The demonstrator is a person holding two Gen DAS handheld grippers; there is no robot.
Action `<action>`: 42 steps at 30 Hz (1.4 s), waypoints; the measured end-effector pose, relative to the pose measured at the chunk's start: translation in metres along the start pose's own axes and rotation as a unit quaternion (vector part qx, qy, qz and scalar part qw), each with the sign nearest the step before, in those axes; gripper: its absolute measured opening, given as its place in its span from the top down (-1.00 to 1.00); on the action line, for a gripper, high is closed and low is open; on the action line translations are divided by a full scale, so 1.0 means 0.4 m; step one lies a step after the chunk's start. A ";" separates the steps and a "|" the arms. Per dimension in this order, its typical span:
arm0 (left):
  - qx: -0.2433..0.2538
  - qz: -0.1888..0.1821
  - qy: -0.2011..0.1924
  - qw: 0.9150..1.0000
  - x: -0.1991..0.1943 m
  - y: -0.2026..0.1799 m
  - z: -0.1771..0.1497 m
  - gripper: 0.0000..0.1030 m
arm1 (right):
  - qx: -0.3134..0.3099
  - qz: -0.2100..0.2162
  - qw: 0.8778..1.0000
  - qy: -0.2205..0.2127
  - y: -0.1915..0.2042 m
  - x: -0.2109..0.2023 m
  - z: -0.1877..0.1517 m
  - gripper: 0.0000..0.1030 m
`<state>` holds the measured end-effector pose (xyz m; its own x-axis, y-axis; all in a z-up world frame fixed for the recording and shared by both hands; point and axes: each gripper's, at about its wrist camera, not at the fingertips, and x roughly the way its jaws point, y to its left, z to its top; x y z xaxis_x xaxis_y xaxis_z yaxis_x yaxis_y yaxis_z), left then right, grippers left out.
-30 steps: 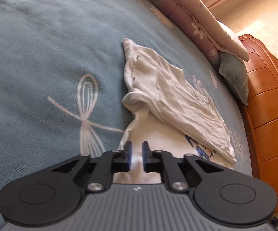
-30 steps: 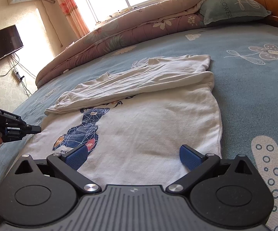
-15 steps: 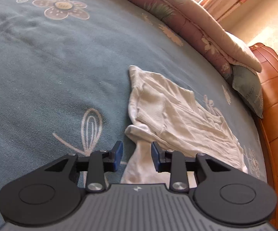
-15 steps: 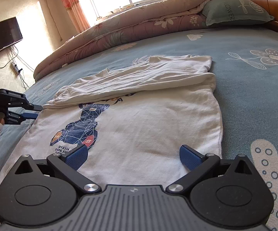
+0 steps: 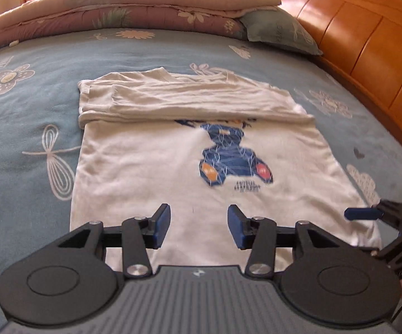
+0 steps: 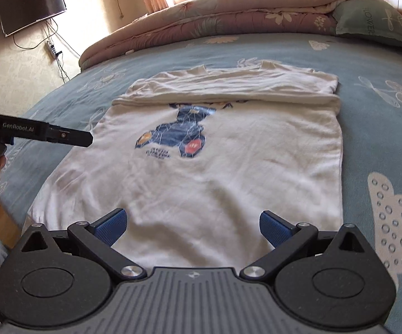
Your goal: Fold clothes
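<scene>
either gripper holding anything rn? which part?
Nothing held. Left gripper and right gripper are both open above the T-shirt, no fabric between the pads.

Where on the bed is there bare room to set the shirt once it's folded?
Bare blue bedspread lies left of the white T-shirt, and a strip to its right. Another band runs between the shirt's folded top and the rolled quilt. The pillow crowds the headboard corner.

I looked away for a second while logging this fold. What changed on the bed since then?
The left tool let go of the shirt edge, opened wide and swung back to face it from the near hem. The right tool stayed open over the hem; the far fold is unchanged.
</scene>
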<state>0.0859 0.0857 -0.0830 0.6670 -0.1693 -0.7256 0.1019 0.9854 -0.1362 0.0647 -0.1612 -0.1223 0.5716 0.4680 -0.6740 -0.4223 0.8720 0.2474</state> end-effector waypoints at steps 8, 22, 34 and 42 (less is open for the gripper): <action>-0.035 0.039 0.002 0.999 -0.031 -0.015 -0.163 -0.07 | 0.005 0.005 0.999 -0.044 -0.028 -0.027 -0.073 -1.00; -0.053 0.072 0.008 0.996 -0.057 -0.083 -0.132 -0.16 | -0.105 -0.032 0.990 -0.087 0.011 -0.023 -0.139 -1.00; -0.043 0.095 0.007 0.994 -0.044 -0.073 -0.202 -0.26 | -0.117 -0.045 0.987 -0.101 0.019 -0.015 -0.152 -1.00; -0.045 0.093 0.006 0.995 -0.055 -0.094 -0.204 -0.26 | -0.095 -0.039 0.987 -0.125 0.020 -0.069 -0.150 -1.00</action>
<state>0.0071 0.0510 -0.1171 0.6586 0.0147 -0.7523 -0.0886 0.9944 -0.0582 0.0034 -0.1755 -0.1436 0.7525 0.4427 -0.4876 -0.4819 0.8748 0.0505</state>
